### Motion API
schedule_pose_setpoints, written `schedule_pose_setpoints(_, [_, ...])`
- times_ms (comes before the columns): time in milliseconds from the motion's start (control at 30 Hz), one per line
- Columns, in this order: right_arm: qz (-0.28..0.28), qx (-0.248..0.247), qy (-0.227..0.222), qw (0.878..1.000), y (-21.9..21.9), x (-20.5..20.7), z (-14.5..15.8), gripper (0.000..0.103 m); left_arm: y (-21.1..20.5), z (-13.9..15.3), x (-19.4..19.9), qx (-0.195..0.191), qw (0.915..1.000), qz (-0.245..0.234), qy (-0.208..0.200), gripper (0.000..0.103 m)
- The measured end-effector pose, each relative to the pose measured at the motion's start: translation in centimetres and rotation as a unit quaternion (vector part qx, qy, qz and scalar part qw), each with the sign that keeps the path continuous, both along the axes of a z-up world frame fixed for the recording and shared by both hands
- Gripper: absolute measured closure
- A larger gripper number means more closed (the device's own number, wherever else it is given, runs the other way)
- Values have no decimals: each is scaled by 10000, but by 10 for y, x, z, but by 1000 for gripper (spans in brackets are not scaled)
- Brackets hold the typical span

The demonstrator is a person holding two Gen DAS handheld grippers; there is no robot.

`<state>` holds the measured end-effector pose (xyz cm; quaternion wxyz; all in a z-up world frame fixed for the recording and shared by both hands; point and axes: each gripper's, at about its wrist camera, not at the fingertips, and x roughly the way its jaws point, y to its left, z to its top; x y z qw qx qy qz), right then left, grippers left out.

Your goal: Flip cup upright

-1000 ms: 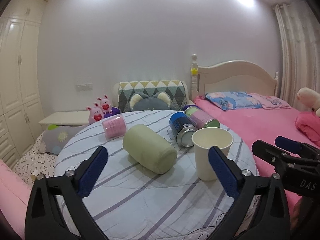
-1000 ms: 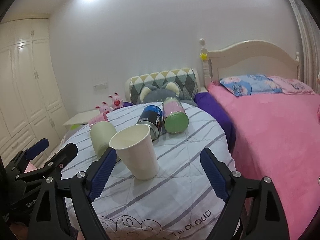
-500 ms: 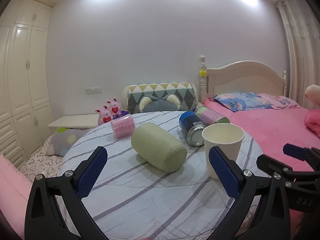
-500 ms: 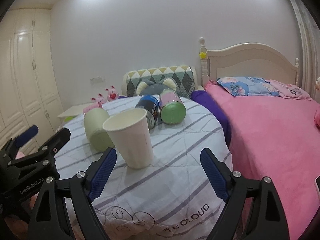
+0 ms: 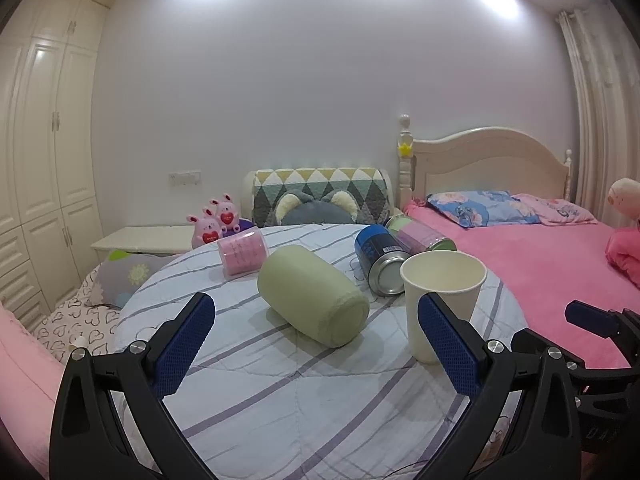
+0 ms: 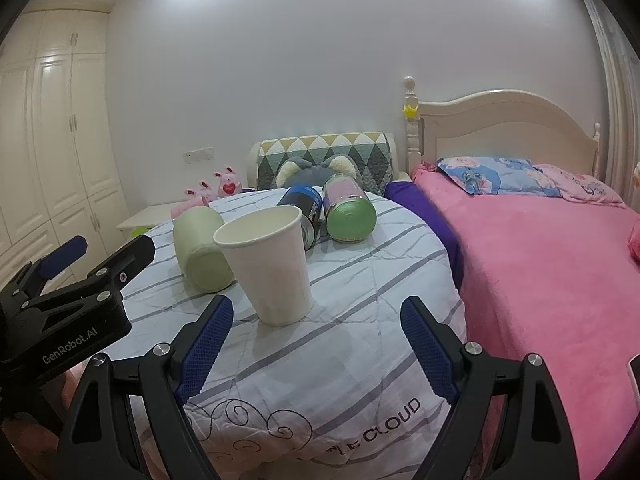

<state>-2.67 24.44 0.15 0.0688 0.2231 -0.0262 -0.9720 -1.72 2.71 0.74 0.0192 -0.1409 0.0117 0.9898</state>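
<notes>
A white paper cup [image 5: 436,296] stands upright, mouth up, on the round table with a striped cloth [image 5: 280,392]. It also shows in the right wrist view [image 6: 272,264]. My left gripper [image 5: 316,340] is open and empty, short of the cup, whose base sits behind its right finger. My right gripper [image 6: 316,344] is open and empty, just in front of the cup. The left gripper shows in the right wrist view [image 6: 64,272] at the left. The right gripper shows in the left wrist view [image 5: 600,328] at the right edge.
A pale green cylinder [image 5: 312,296] lies on its side left of the cup. A blue can [image 5: 380,260], a pink-and-green can [image 5: 424,236] and a pink container [image 5: 242,250] lie behind. A pink bed [image 6: 552,264] is at the right, wardrobes [image 5: 36,184] at the left.
Both grippers have drawn back and lowered a little from the table; the cup stays upright in place. Both stay open.
</notes>
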Motion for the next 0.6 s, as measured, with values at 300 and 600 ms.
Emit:
schedule_pose_setpoints(300, [-48,44,178,9998,-1,3,7,16,-3,4,2,-2,10000,14,91,0])
schedule_pose_setpoints(600, [3,100,182,9998,-4,6,7,16,-2,6,6,-24,9999,-5,140,0])
